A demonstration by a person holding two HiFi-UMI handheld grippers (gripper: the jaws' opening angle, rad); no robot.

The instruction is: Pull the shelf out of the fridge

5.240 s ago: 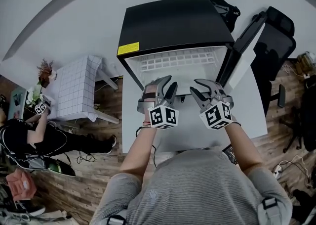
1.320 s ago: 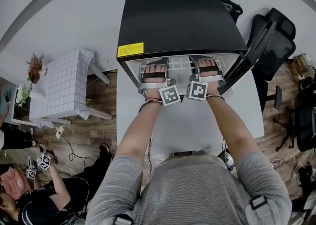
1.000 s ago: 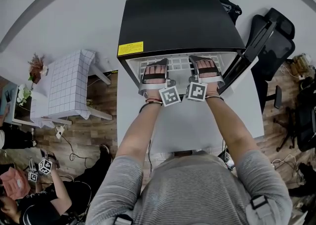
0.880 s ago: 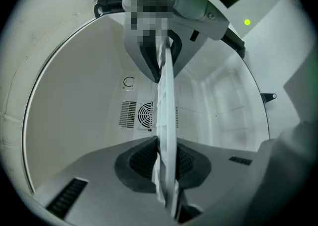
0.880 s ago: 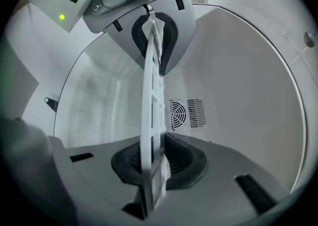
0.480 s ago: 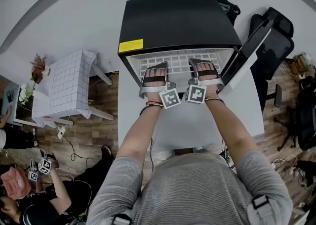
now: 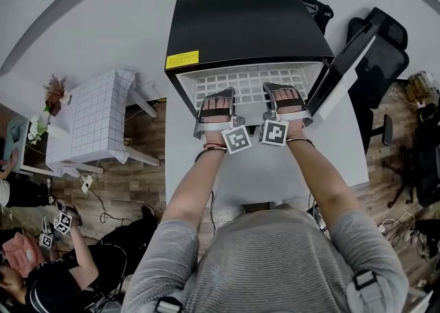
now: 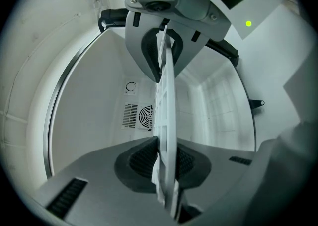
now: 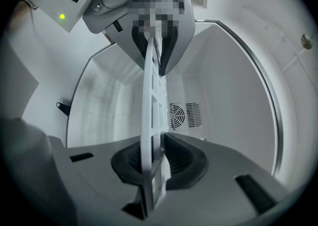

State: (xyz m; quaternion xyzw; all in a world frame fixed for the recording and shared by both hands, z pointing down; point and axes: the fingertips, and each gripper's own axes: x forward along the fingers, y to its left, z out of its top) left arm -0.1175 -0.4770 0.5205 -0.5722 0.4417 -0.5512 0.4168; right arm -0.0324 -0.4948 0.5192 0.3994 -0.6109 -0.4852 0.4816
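Now more of white grid shelf (image 7: 249, 82) shows beyond fridge (image 7: 247, 26) mouth than second ago; both grippers drawn nearer body. Two grippers, side by side: left gripper (image 7: 218, 93) clamped on shelf front edge, right gripper (image 7: 282, 91) likewise; in both gripper views thin plastic grid sits nipped between jaws. One shelf, partway out, rear part inside white cavity. One black-topped fridge, door (image 7: 344, 71) swung open at right. One yellow label (image 7: 181, 60) on top's front left corner; print too small to read.
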